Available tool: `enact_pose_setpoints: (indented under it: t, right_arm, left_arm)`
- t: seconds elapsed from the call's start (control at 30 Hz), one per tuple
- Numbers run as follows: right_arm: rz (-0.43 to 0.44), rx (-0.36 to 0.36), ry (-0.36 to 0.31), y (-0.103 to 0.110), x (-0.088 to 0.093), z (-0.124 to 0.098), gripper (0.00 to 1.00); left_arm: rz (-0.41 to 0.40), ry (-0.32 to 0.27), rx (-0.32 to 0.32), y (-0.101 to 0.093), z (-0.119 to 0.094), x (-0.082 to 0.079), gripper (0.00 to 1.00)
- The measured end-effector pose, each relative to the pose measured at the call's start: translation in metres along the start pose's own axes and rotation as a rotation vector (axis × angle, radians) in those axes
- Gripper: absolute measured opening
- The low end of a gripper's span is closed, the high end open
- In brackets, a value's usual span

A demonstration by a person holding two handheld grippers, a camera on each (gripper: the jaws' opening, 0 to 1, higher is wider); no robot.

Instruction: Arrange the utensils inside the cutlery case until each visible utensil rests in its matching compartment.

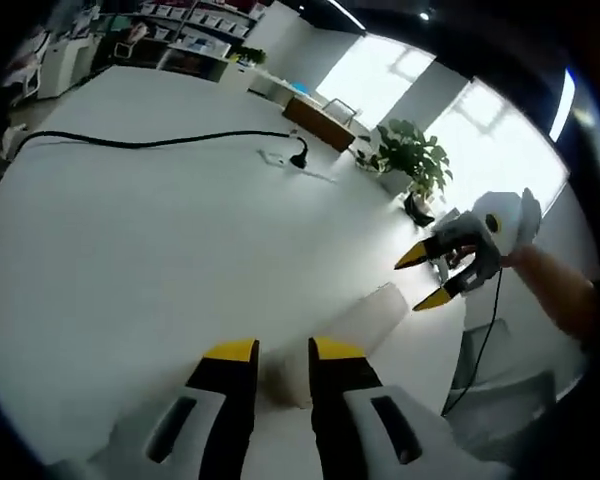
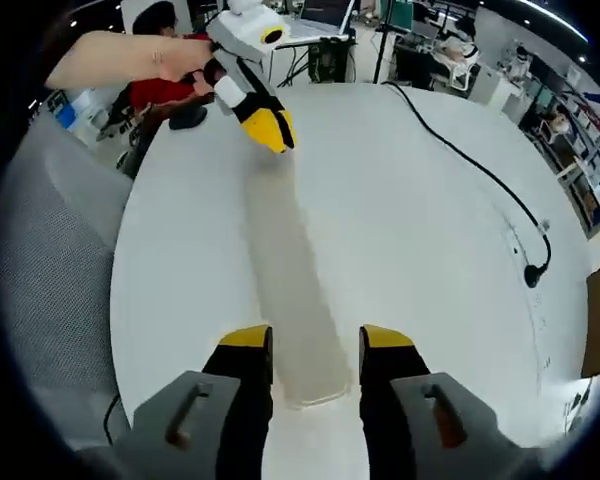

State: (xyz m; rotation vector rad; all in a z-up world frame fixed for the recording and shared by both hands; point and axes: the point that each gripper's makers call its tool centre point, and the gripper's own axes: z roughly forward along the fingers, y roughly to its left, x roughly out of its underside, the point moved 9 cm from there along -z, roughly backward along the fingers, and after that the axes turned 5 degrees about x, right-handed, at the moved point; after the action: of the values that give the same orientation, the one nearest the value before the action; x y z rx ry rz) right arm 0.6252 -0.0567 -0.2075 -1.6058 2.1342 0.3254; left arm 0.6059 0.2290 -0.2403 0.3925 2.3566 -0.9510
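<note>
A long clear cutlery case (image 2: 288, 280) lies on the white table (image 2: 420, 230), one end near its edge. The left gripper (image 2: 270, 128) is clenched on the case's far end; the right gripper (image 2: 315, 345) has its 2 fingers (image 2: 248, 350) released, straddling the near end. A black cable (image 2: 480, 165) crosses the table

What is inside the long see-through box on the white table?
The box looks cloudy, and no spoon or fork shape shows through its lid. The left gripper holds its far end, and the right gripper straddles its near end, hiding small parts. It lies on the table.
</note>
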Motion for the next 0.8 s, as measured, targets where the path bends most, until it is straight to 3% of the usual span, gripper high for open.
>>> enact_pose_setpoints:
  t: [0.1,0.13,0.2,0.27,0.37,0.47,0.5,0.6,0.8]
  right_arm:
    - [0.038,-0.003,0.038,-0.001,0.013,-0.003,0.04]
    - [0.076,-0.007,0.077,0.001,0.017,-0.002,0.0]
    - [0.065,-0.007,0.106,0.004,0.021,0.003,0.0]
    - [0.053,0.002,0.161,0.005,0.026,0.006,0.0]
    - [0.08,-0.016,0.221,0.008,0.03,0.014,0.0]
    - [0.09,-0.016,0.234,0.009,0.03,0.017,0.0]
    - [0.081,-0.011,0.239,0.009,0.031,0.017,0.0]
    - [0.07,-0.019,0.284,0.011,0.034,0.021,0.0]
    - [0.048,0.013,0.324,0.017,0.03,0.028,0.0]
  left_arm:
    - [0.117,0.067,-0.011,-0.008,0.001,0.002,0.15]
    - [0.129,0.086,-0.008,-0.011,0.003,0.003,0.14]
    - [0.135,0.102,0.009,-0.018,0.007,0.005,0.11]
    - [0.151,0.177,0.034,-0.024,0.012,0.009,0.05]
    - [0.236,0.292,0.018,-0.027,0.02,0.017,0.01]
    - [0.257,0.332,-0.007,-0.024,0.026,0.02,0.0]
    - [0.258,0.296,0.009,-0.025,0.027,0.016,0.0]
    - [0.294,0.318,-0.006,-0.023,0.031,0.012,0.0]
    - [0.358,0.391,-0.049,-0.029,0.036,0.011,0.0]
